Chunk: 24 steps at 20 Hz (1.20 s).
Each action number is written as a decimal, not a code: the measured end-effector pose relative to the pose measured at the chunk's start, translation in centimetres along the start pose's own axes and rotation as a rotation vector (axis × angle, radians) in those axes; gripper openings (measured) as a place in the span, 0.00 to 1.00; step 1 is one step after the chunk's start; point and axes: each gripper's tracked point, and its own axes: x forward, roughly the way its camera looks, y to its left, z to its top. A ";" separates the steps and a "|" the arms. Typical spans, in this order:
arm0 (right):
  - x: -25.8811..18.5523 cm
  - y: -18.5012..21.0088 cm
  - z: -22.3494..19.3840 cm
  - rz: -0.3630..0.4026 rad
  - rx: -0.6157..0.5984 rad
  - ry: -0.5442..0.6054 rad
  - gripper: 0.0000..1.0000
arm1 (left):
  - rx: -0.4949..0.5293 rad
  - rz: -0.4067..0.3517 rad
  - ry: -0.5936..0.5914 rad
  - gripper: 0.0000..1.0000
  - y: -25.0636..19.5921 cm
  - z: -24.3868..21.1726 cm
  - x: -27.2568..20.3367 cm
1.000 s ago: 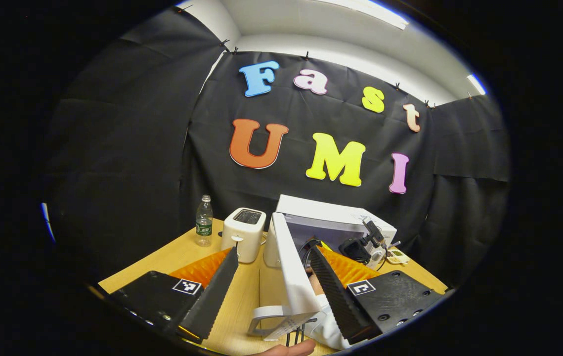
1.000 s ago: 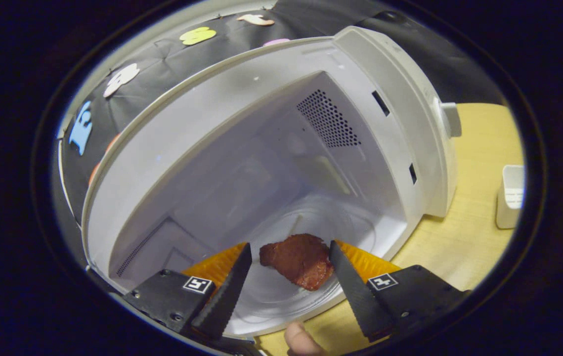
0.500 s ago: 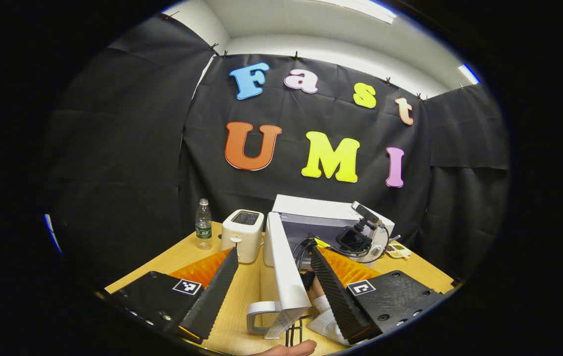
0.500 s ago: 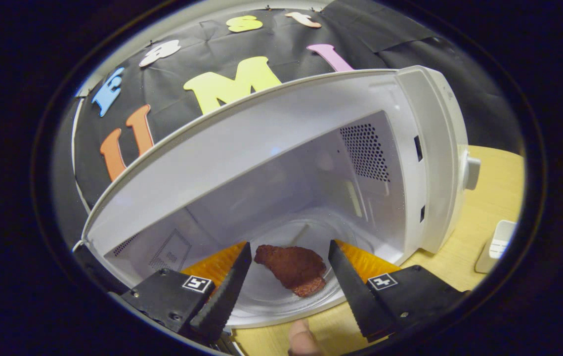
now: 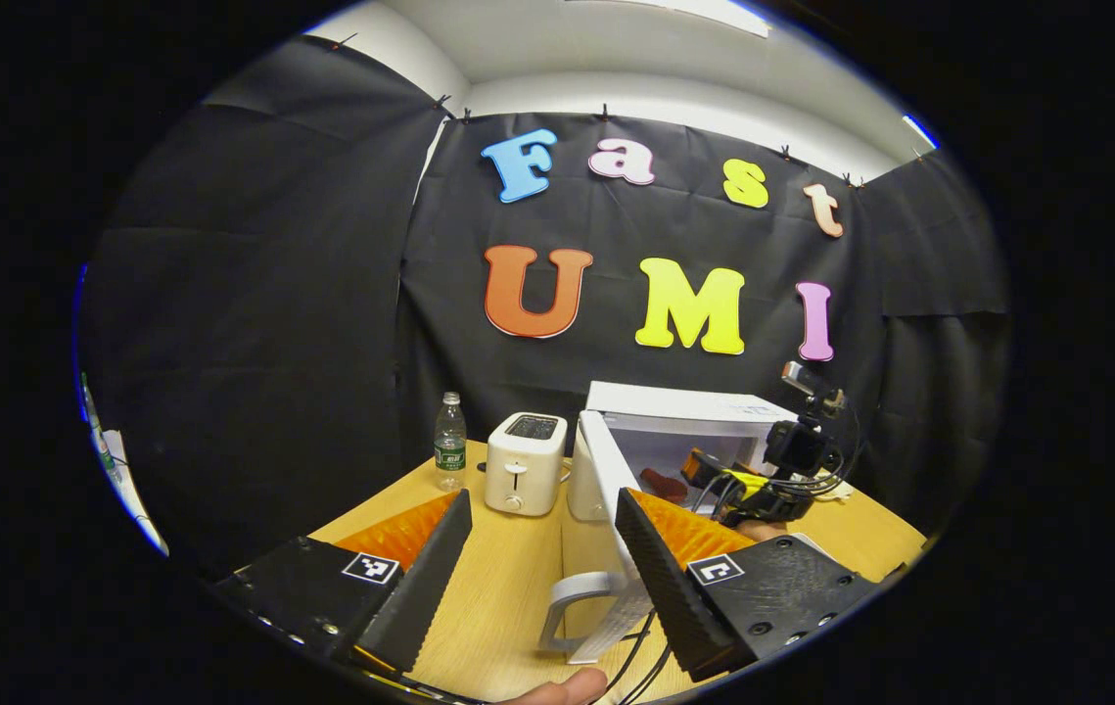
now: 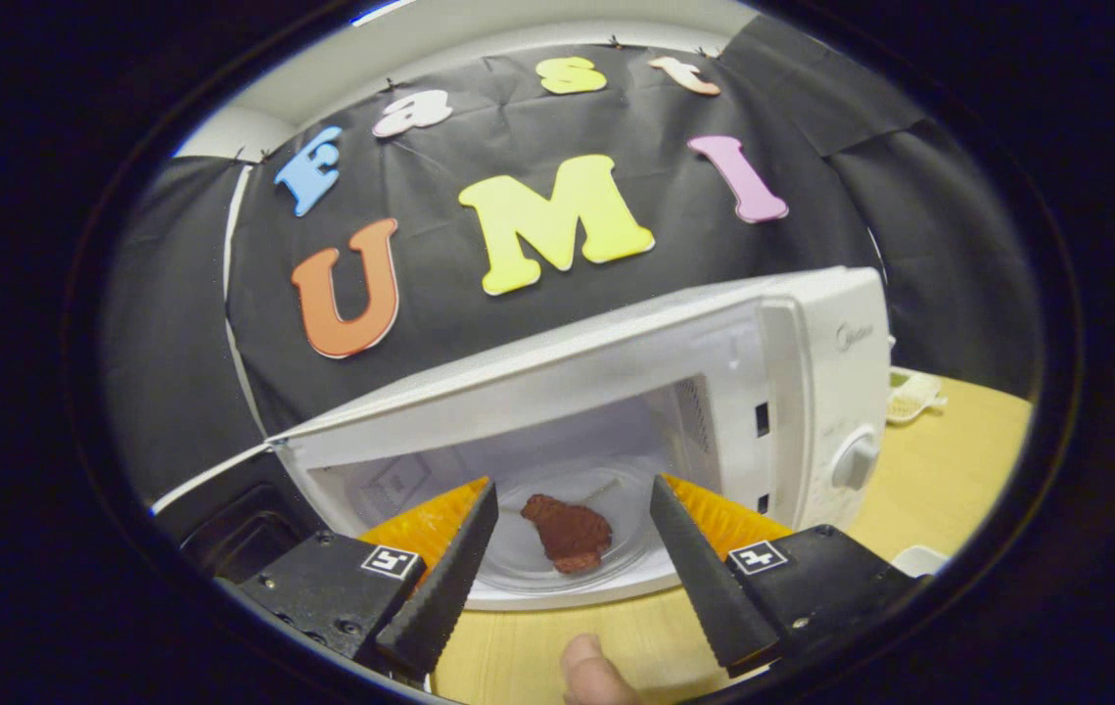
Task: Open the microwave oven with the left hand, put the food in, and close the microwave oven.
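- now that our right tool (image 6: 567, 548) has drawn back out of the microwave oven (image 6: 821, 372), the cavity sits farther off in the right gripper view than it did a second ago, when the walls crowded close around the fingers.
- the food, one reddish-brown piece of meat (image 6: 567, 532), lies on the glass turntable (image 6: 616, 490) inside the cavity; it has stayed put while the tool retreated.
- the right tool is released, fingers spread wide and grasping nothing, with the meat seen well beyond them.
- we judge that the placing step is done and that only the closing is left.
- in the left gripper view our left tool (image 5: 542, 563) has swung a little, so the open door (image 5: 606, 490) now stands further right between its fingers than half a second ago; the door's handle (image 5: 572, 612) is just beside the right-hand finger.
- the left tool is also released, fingers apart, touching neither door nor handle as far as we can tell.
- the right tool also shows in the left gripper view, held in front of the oven mouth, so it should clear before the door swings.
- counting: one microwave oven, one door, one piece of meat, one white toaster (image 5: 525, 462), one water bottle (image 5: 449, 441), two tools, all on one wooden desk (image 5: 508, 587).
- a small dish (image 6: 909, 397) sits on the desk beyond the oven; its contents are too small to tell.
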 end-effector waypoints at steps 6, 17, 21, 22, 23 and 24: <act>-9.4 -0.6 7.6 0.057 -0.154 -0.106 1.00 | 0.024 0.046 -0.017 0.91 2.0 -0.2 -1.5; -28.9 -4.2 14.4 0.245 -0.250 -0.196 1.00 | 0.047 0.103 0.010 0.89 4.6 -2.9 -1.5; -32.1 -7.1 16.1 0.216 -0.253 -0.198 0.99 | 0.063 0.058 0.003 0.43 3.6 -3.9 -1.0; -32.6 -7.5 16.4 0.213 -0.261 -0.206 1.00 | 0.077 0.046 0.009 0.48 3.4 -4.3 -0.7; -33.1 -7.9 16.4 0.213 -0.267 -0.208 1.00 | 0.089 0.044 0.017 0.15 3.4 -5.0 -0.4; -33.4 -8.3 16.4 0.212 -0.267 -0.209 1.00 | 0.098 0.041 0.027 0.08 3.5 -5.4 -0.2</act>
